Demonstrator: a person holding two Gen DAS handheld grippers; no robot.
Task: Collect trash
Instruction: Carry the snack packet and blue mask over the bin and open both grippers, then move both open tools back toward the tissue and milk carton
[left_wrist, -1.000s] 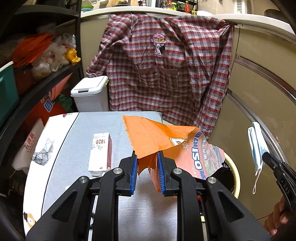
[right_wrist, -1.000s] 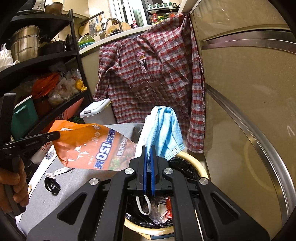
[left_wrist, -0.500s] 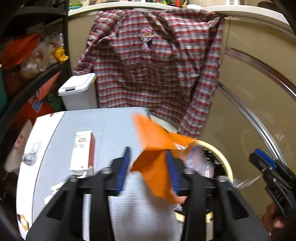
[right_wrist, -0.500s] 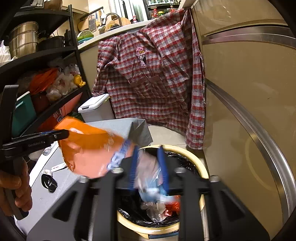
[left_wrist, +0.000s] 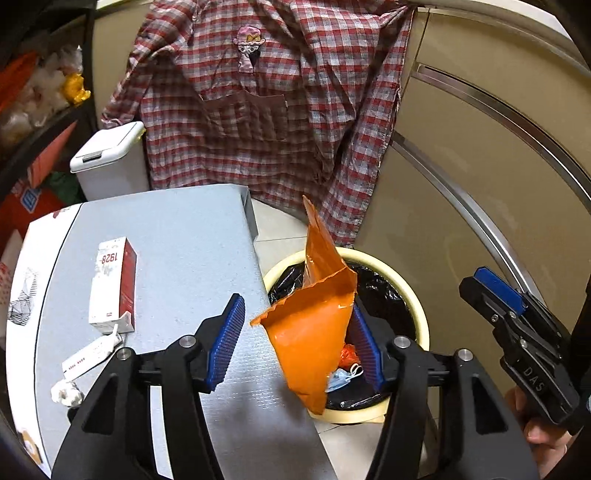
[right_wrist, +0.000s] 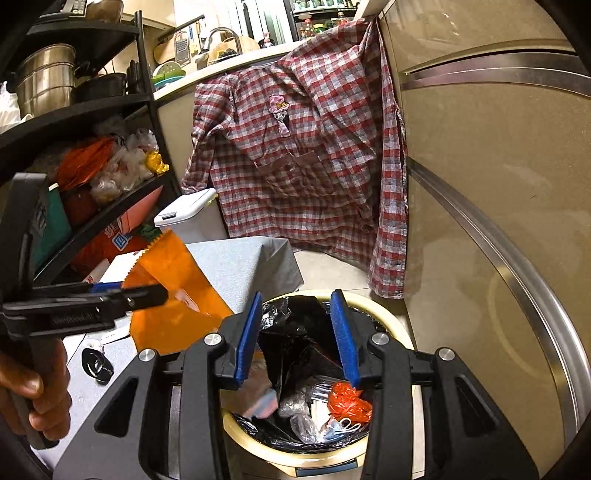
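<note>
Holding my left gripper (left_wrist: 297, 343) over the near edge of the grey-covered table (left_wrist: 177, 236), I have its blue pads (left_wrist: 225, 339) apart and still spreading, with the orange snack wrapper (left_wrist: 314, 332) loose between them; it lies against the right-hand pad, clear of the left-hand one, and hangs over the rim of the cream waste bin (left_wrist: 421, 317). My right gripper (right_wrist: 297, 334) stands directly above that bin (right_wrist: 391, 317), its jaws parted with nothing between them. Down inside the black liner (right_wrist: 295, 343) I see a blue face mask (right_wrist: 341, 428), a crumpled orange-red bag (right_wrist: 349, 400) and some clear plastic (right_wrist: 299, 421). From the right wrist view my left hand (right_wrist: 35, 391) grips the other tool's handle at the lower left, and the wrapper (right_wrist: 173, 302) shows beyond its finger. On the table, left of my left gripper, a crumpled white scrap (left_wrist: 66, 393) lies nearest, then a small white flat packet (left_wrist: 90, 358), then a red and white 1928 carton (left_wrist: 112, 286) lying flat. A small black object (right_wrist: 96, 365) rests on the table too; I cannot tell what it is. Farther back stands a white lidded bin (left_wrist: 107, 158), beside a black shelf rack (right_wrist: 85, 107) stuffed with bags, and behind everything a red plaid shirt (left_wrist: 273, 96) hangs from the counter edge.
</note>
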